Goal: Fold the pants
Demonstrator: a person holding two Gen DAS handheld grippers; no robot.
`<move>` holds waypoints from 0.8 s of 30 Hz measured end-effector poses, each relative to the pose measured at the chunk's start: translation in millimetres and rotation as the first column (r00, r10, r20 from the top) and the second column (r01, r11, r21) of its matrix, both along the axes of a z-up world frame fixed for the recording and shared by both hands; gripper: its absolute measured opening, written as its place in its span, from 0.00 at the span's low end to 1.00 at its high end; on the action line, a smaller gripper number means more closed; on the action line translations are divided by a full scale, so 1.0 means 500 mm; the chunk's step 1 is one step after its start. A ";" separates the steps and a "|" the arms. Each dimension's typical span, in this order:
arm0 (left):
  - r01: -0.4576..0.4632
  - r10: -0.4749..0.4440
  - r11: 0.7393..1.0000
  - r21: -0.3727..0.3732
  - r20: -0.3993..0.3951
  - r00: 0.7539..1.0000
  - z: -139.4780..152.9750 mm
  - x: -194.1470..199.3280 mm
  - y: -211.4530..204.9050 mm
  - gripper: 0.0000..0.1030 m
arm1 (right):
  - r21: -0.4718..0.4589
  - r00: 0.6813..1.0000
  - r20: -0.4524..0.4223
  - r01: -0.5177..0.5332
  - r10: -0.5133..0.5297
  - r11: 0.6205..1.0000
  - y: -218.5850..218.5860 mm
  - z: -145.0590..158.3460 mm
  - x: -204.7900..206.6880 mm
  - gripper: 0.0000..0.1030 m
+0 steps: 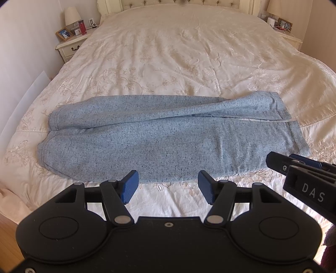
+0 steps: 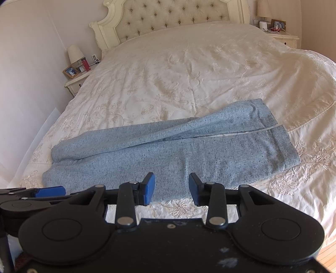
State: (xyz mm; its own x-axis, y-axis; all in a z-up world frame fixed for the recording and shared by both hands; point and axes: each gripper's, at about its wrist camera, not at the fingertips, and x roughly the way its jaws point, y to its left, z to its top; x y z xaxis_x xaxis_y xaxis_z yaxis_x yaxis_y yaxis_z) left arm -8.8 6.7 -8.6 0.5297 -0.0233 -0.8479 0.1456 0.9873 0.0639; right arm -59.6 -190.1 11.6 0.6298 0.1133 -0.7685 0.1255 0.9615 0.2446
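Observation:
Light blue speckled pants (image 1: 159, 138) lie across the near part of a bed, the two legs side by side, cuffs at the left and waistband at the right; the same pants (image 2: 172, 151) show in the right wrist view. My left gripper (image 1: 168, 185) hovers open just above the pants' near edge, nothing between its blue pads. My right gripper (image 2: 171, 189) is also open and empty, over the near edge further right. It shows in the left wrist view at the right edge (image 1: 294, 166), and the left gripper's blue pad (image 2: 50, 191) appears at the left of the right wrist view.
The bed has a cream embroidered bedspread (image 1: 178, 52) and a tufted headboard (image 2: 172, 16). A nightstand (image 1: 69, 45) with a lamp, photo frame and red bottle stands at the left, another nightstand (image 2: 283, 35) at the right. Wooden floor (image 1: 8, 237) shows at the lower left.

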 end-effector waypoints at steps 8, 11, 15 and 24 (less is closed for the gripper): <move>-0.013 0.013 1.000 0.002 -0.029 0.999 -0.008 0.019 -0.003 0.63 | 0.017 0.999 -0.032 0.005 -0.004 1.000 0.004 -0.016 0.018 0.39; -0.018 0.018 1.000 -0.011 -0.053 0.998 -0.017 0.031 0.007 0.63 | 0.046 0.999 -0.052 0.015 -0.013 0.999 0.006 -0.032 0.029 0.40; -0.046 0.044 0.999 -0.024 -0.090 0.995 -0.047 0.055 0.035 0.63 | 0.120 0.993 -0.106 0.056 -0.043 0.991 0.003 -0.075 0.042 0.42; -0.129 0.137 0.989 0.066 -0.136 0.981 -0.173 0.143 0.147 0.63 | 0.039 0.943 -0.219 0.264 -0.250 0.964 -0.079 -0.196 0.076 0.43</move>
State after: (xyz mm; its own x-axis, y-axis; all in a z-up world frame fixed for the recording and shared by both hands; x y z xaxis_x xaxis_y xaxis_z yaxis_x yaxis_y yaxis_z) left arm 62.9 80.4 -95.2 0.4010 0.0892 -0.9117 0.0245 0.9938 0.1081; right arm -21.8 -229.8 -86.6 0.4692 0.0242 -0.8828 0.4218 0.8721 0.2480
